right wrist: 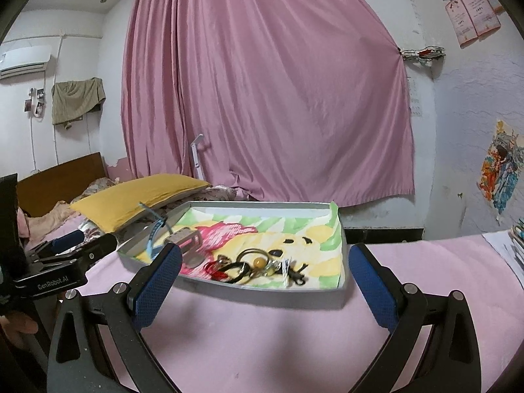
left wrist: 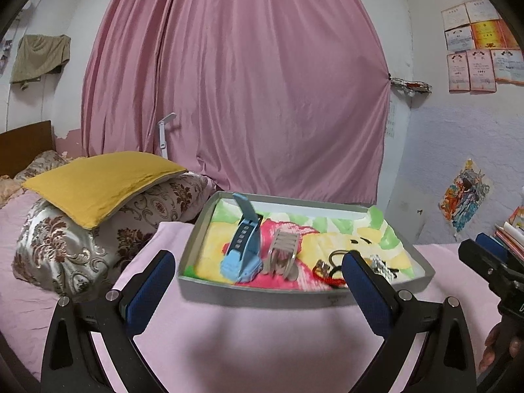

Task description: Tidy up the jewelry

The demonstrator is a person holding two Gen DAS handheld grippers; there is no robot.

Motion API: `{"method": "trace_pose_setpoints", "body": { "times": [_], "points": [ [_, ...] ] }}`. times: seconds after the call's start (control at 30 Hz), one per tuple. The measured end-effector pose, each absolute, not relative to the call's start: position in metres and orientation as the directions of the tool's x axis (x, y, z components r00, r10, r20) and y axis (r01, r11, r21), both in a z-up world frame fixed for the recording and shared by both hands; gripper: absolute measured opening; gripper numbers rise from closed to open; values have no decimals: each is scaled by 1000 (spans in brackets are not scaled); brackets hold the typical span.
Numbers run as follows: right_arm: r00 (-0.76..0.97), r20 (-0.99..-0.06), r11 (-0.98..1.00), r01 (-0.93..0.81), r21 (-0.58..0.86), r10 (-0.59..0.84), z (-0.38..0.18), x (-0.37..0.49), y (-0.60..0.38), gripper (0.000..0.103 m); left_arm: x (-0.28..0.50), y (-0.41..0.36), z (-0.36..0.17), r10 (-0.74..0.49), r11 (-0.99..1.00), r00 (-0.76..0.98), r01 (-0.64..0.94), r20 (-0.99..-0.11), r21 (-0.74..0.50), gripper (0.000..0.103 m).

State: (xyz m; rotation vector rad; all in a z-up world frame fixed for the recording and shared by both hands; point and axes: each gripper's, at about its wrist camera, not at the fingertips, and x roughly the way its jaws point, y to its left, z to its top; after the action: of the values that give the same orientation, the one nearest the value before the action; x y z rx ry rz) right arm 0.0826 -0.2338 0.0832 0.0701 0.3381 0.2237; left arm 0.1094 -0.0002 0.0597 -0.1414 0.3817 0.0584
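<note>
Hovering: left tool (left wrist: 255, 271), right tool (right wrist: 265, 270) agape | tray (right wrist: 327, 290) holds jewelry (right wrist: 258, 265)

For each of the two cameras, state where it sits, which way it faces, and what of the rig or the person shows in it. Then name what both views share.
Left wrist: sits on the left gripper, facing the grey tray and the pink curtain; its open blue-padded fingers show, with the right gripper and a hand at the right edge.
Right wrist: sits on the right gripper, facing the same tray from further right; the left gripper shows at left.
Shared: tray, curtain, yellow pillow.
</note>
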Motion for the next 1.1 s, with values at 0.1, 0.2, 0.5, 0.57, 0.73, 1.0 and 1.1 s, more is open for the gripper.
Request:
{"method": "trace_pose_setpoints", "body": {
  "times": [0.1,0.2,0.5,0.57,0.73,1.0,1.1],
  "points": [
    [917,-323,972,-205,113,231,80,71,-233,100,96,3,56,31,988,922,-86,-386,-125,102],
    [917,-329,973,-199,116,227,75,60,-232,100,85,6,52,37,989,918,-91,-396,-119,102],
    [909,-353,974,-187,132,222,67,40,-228,100,60,7,49,42,990,916,-92,-400,-109,102],
    [907,-360,974,-183,131,218,62,36,-228,100,55,5,46,40,990,913,-90,-406,-106,102],
    [905,-375,978,-167,124,202,51,28,-226,100,48,4,34,29,990,904,-85,-427,-111,102],
    [912,-368,982,-151,113,182,46,23,-224,100,45,7,16,53,990,897,-106,-440,-98,102],
    [912,-367,981,-149,122,184,45,23,-224,100,46,8,12,49,988,892,-108,-450,-106,102]
  ]
}}
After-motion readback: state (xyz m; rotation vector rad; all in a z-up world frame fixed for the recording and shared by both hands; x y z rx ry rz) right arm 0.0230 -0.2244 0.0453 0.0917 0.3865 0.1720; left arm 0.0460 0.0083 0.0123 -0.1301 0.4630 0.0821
